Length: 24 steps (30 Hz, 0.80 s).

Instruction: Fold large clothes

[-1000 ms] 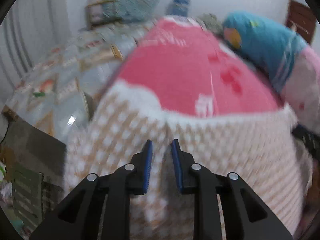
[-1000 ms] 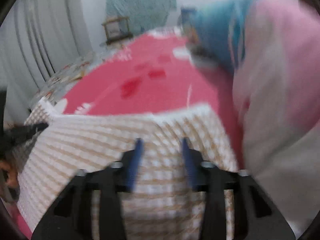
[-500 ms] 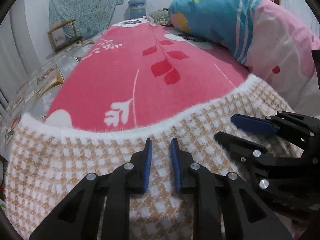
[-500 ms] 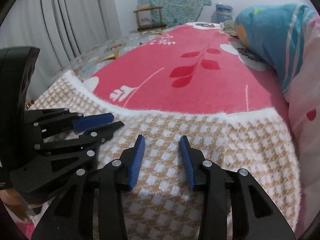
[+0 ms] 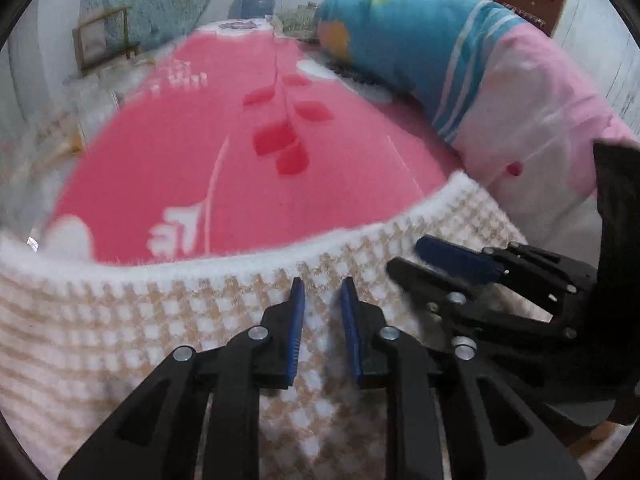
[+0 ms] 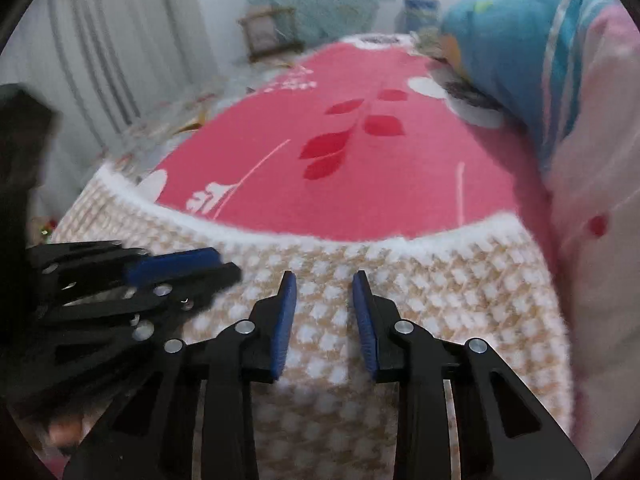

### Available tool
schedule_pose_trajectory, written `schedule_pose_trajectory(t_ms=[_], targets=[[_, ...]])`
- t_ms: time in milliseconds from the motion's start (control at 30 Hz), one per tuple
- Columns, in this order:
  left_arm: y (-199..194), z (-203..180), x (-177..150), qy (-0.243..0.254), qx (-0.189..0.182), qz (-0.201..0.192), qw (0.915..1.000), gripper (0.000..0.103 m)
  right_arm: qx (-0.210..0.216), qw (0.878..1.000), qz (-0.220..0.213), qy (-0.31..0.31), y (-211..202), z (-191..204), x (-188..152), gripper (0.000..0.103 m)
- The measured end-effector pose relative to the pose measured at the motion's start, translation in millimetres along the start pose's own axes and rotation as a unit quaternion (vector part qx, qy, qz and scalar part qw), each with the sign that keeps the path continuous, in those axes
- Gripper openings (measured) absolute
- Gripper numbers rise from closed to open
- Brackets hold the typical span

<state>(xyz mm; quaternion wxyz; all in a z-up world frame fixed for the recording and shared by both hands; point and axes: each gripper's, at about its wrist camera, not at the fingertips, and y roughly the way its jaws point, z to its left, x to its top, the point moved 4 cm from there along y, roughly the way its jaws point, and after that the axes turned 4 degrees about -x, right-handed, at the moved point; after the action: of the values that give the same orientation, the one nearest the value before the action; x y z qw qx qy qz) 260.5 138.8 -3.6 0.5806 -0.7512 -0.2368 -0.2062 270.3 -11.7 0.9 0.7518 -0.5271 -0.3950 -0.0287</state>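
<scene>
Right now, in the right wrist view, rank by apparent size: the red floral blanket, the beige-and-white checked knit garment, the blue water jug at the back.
1-2. Red floral blanket and beige-and-white checked knit garment: similar apparent area, and the garment sits nearer the camera, so no ranking.
3. Blue water jug: smallest, though far away.

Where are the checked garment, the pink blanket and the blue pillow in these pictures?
garment [image 6: 440, 296]: right wrist view, on its checked fabric below the white edge.
blanket [image 5: 200, 128]: left wrist view, on a plain pink part.
pillow [image 5: 400, 40]: left wrist view, on its blue cover.
</scene>
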Motion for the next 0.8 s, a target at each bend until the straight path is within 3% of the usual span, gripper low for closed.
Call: schedule_pose_trajectory(t_ms=[33, 133, 267, 433, 500, 567, 633, 700, 733, 800], targets=[[3.9, 3.8, -2.2, -0.007, -0.014, -0.006, 0.9999, 0.019, 0.005, 1.0, -0.005, 0.007, 0.8, -1.6, -2.0, 0.028], [8.2, 0.4, -1.6, 0.005, 0.0, -0.003, 1.0, 0.019, -0.013, 1.0, -0.004, -0.01, 4.1, 3.7, 0.5, 0.028], [10.2, -0.5, -1.6, 0.008, 0.005, -0.004, 0.9999, 0.019, -0.003, 1.0, -0.004, -0.001, 5.6, 1.1, 1.4, 0.028], [-8.4, -0.3, 3.1, 0.01, 0.013, -0.009, 0.9998, 0.02, -0.014, 1.0, -0.005, -0.015, -3.8, 4.3, 2.1, 0.028], [-33.0, -5.5, 4.1, 0.047, 0.056, -0.042, 0.9964, 0.02, -0.016, 1.0, 0.0, -0.027, -17.1, 5.7, 8.3, 0.028], [-72.7, -2.2, 3.2, 0.074, 0.1, -0.099, 0.9873, 0.02, 0.0, 1.0, -0.02, -0.011, -39.6, -2.5, 14.4, 0.028], [-88.3, 20.8, -3.7, 0.045, 0.119, -0.098, 0.987, 0.02, 0.002, 0.999, -0.032, 0.024, -52.6, -21.3, 14.4, 0.03], [-75.8, 53.5, -17.4, 0.0, 0.13, -0.058, 0.9899, 0.02, -0.005, 0.999, 0.001, 0.038, -33.9, -37.6, 1.7, 0.031], [-55.7, 76.6, -32.7, -0.029, 0.11, -0.028, 0.9932, 0.02, -0.005, 0.999, 0.01, 0.031, -16.8, -43.0, -11.0, 0.031], [-43.5, 91.7, -39.6, -0.055, 0.08, -0.038, 0.9945, 0.02, 0.025, 0.998, -0.001, 0.061, -5.2, -52.8, -19.2, 0.031]])
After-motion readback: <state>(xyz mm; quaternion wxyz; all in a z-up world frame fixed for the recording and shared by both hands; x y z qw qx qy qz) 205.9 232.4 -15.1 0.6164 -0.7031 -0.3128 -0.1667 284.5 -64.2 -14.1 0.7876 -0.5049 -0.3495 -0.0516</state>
